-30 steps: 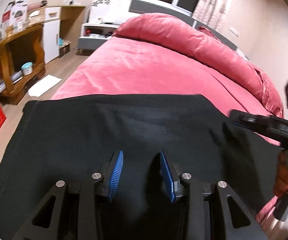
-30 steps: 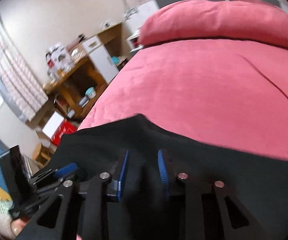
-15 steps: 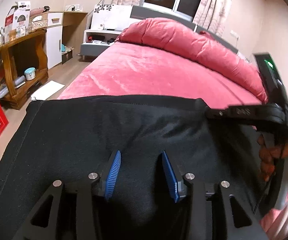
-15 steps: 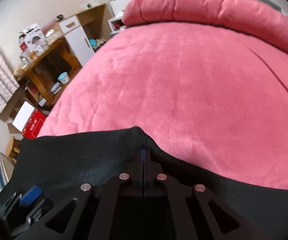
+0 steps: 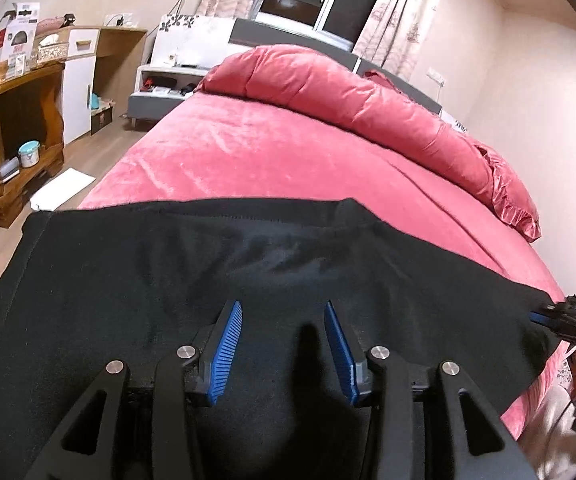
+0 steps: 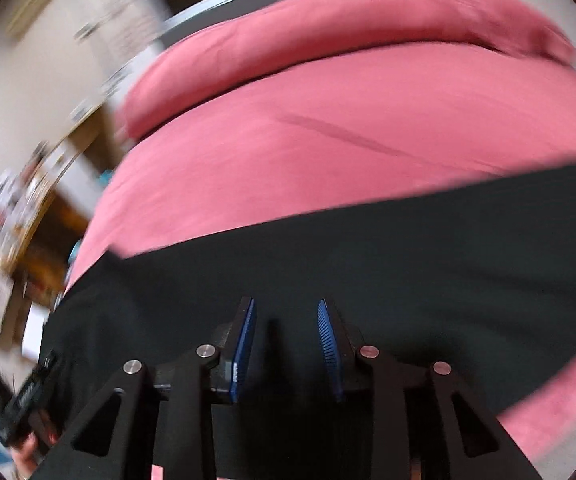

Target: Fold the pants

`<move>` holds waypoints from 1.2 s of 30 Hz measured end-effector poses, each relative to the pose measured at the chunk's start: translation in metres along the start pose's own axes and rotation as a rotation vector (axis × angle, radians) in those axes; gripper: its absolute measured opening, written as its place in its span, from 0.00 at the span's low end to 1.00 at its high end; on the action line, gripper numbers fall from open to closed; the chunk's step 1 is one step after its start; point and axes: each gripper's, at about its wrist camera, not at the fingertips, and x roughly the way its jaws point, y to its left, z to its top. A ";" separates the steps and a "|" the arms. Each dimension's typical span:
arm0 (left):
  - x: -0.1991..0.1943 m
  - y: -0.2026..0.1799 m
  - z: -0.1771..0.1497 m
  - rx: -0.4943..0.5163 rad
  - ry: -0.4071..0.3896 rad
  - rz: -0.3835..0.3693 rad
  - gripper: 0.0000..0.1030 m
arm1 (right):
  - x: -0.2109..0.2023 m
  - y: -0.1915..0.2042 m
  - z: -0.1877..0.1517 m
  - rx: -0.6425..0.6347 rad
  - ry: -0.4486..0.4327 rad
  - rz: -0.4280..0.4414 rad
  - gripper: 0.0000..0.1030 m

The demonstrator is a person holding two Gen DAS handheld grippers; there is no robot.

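Black pants (image 5: 207,280) lie spread flat across the near end of a pink bed (image 5: 267,160). They also show in the right wrist view (image 6: 368,260). My left gripper (image 5: 283,312) is open and empty, just above the cloth near its middle. My right gripper (image 6: 285,312) is open and empty over the pants. The right gripper also shows in the left wrist view (image 5: 568,320) at the pants' right edge. The left gripper shows in the right wrist view (image 6: 27,396) at bottom left. The right wrist view is blurred.
A rolled pink duvet (image 5: 348,96) lies across the far end of the bed. A wooden shelf (image 5: 11,140) and a white cabinet (image 5: 79,84) stand on the left by the floor. A white sheet (image 5: 61,188) lies on the floor.
My right gripper was open, shut on the pants' far edge half a second ago, and is open again, drawn back to the right edge. The left gripper stays open.
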 end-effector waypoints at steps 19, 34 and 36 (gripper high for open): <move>-0.016 0.011 -0.002 -0.089 0.052 0.023 0.49 | -0.043 -0.231 -0.003 0.650 -0.277 -0.003 0.56; -0.008 0.014 -0.006 -0.080 0.092 0.069 0.50 | -0.055 -0.218 0.028 0.620 -0.313 0.037 0.15; -0.010 0.014 -0.005 -0.083 0.088 0.064 0.50 | -0.070 -0.196 0.038 0.564 -0.319 0.006 0.15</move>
